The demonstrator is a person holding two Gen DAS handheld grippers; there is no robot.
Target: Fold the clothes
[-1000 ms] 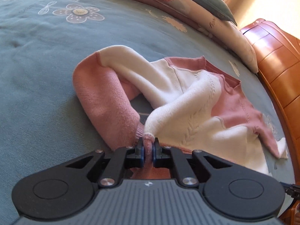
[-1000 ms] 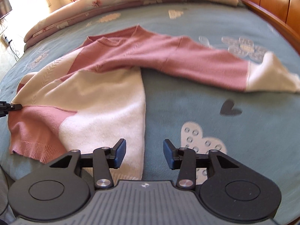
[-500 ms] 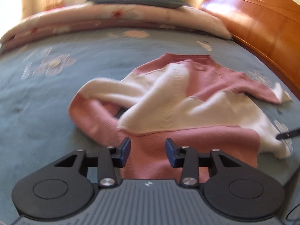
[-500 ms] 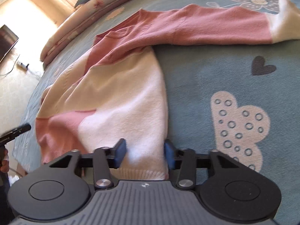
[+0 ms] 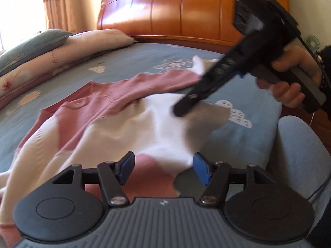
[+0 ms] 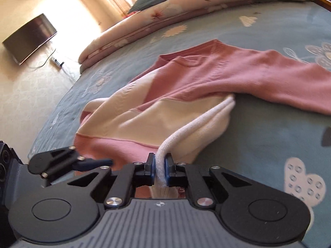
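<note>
pink and cream knit, a sweater (image 6: 165,103), lies spread on the blue flowered bedspread (image 6: 269,144), neckline toward 12 o'clock in the right wrist view and one pink sleeve (image 6: 289,82) stretched out toward 3 o'clock. its other side looks already turned in over the body, a cream fold bunched at about 9 o'clock.

the right gripper (image 6: 159,166) has its jaws closing on the cream hem edge, and the frame shows the ribbed fabric pinched between the blue pads and rising in a taut ridge up toward the armpit. that tension reads as a lift of the side edge so the panel can be carried across the body, probably with the long sleeve to follow.

the left gripper (image 5: 163,168) has its jaws opening, spread fairly wide, with nothing pressed between the pads; the pink hem band (image 5: 149,177) lies just beneath and ahead of them. i judge it is lining up for a matching hold on the hem, so both lower corners travel together and the fold stays square. in the left wrist view a hand (image 5: 289,78) holds the right tool at 2 o'clock, angled down onto the cream cloth.

a wooden headboard (image 5: 186,10) stands at 12 o'clock, with a folded quilt (image 5: 62,55) and pillow at 10 o'clock, well apart from the sweater.
</note>
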